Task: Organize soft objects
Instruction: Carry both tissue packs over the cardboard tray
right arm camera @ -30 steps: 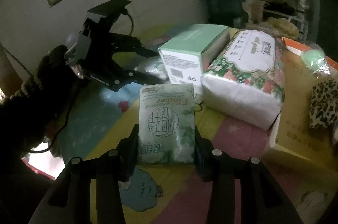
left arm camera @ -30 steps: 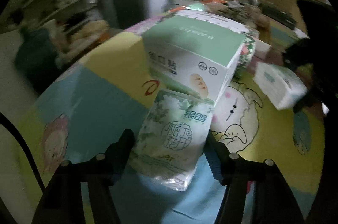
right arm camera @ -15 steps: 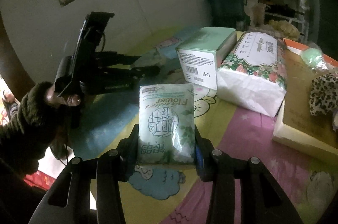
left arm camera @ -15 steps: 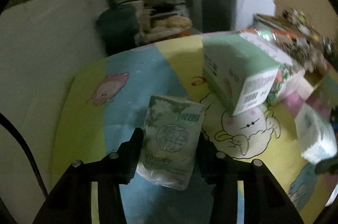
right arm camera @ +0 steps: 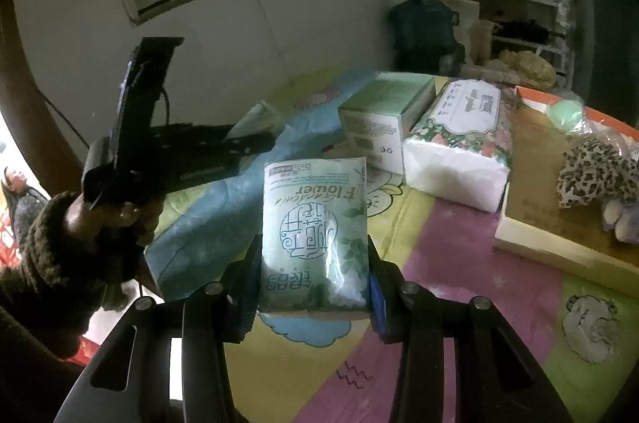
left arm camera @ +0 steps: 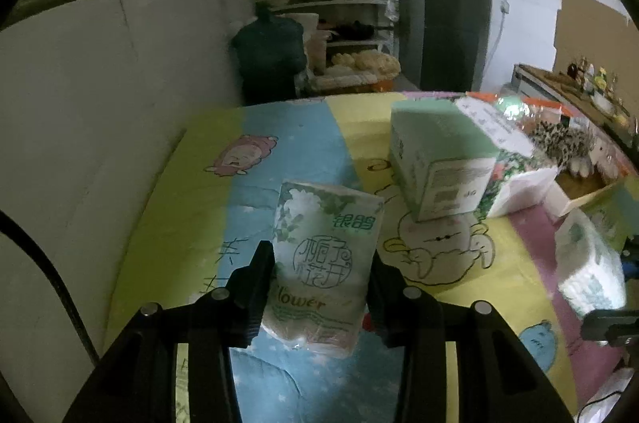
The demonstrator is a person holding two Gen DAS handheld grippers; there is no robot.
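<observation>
Green-and-white plastic wrapped both of the soft tissue packs you were holding. Your left gripper (left arm camera: 321, 287) was closed onto one tissue pack (left arm camera: 325, 263), its two fingers pressing the lower sides so the pack stood up above the cartoon-printed table cover (left arm camera: 287, 147); the wrapper carried white flowers and leaves, green Chinese characters near the top right, a round emblem of characters in the middle, and the word "Flower" low down. Your right gripper (right arm camera: 313, 289) was likewise clamped on a second tissue pack (right arm camera: 315, 235), which you held upside down to the camera, so "Gardenia Flower" and the same round emblem read inverted, with small print I could not make out along its far edge. Beyond both packs, resting on the cover, you had a green-topped white box (right arm camera: 385, 117) with a barcode label on its end, and touching its side a large floral tissue bundle (right arm camera: 463, 139) whose label writing was too small to read. A leopard-print soft item (right arm camera: 595, 173) lay on the cardboard tray (right arm camera: 559, 251) to the right. From the right wrist view your left hand (right arm camera: 116, 215) gripped its tool's handle.
</observation>
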